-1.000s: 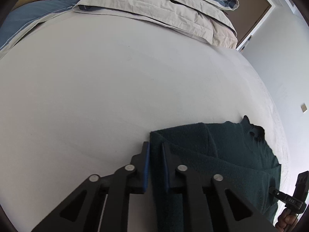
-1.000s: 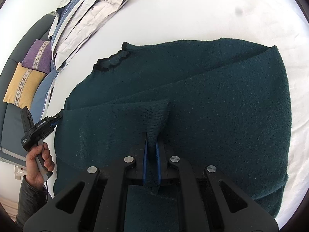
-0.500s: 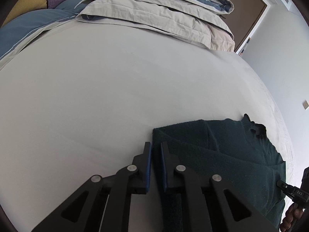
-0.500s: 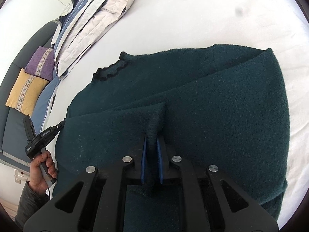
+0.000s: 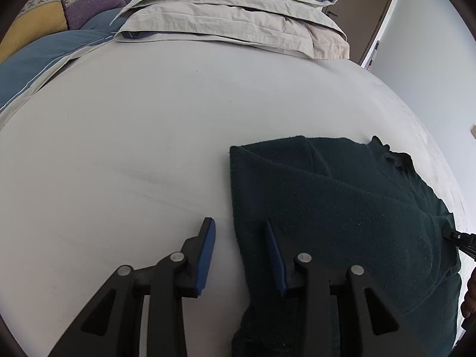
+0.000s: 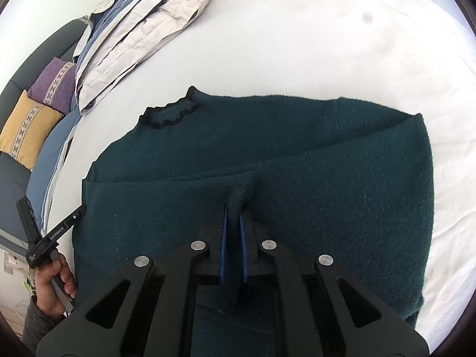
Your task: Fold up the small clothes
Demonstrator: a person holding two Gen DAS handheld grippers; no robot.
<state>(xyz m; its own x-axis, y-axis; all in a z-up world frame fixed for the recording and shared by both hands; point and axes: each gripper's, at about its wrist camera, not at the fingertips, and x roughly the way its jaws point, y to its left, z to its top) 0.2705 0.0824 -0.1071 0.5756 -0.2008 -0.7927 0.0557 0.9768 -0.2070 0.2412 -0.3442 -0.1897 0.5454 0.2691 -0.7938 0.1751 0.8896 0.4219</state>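
Over sweater (image 6: 297, 163), right gripper (image 6: 233, 226) pinched.

A white bed (image 5: 125, 136) fills most of both views, its sheet smooth with faint creases. At its far end lies a folded grey and blue duvet (image 5: 238, 20). Left of that, a blue cover (image 5: 38, 56) runs along the bed edge, beside a dark sofa (image 6: 12, 175) with a purple cushion (image 6: 53, 84) and a yellow cushion (image 6: 25, 134). Far right stand a brown door (image 5: 363, 15) and a pale wall (image 5: 428, 68). Daylight is bright and even.
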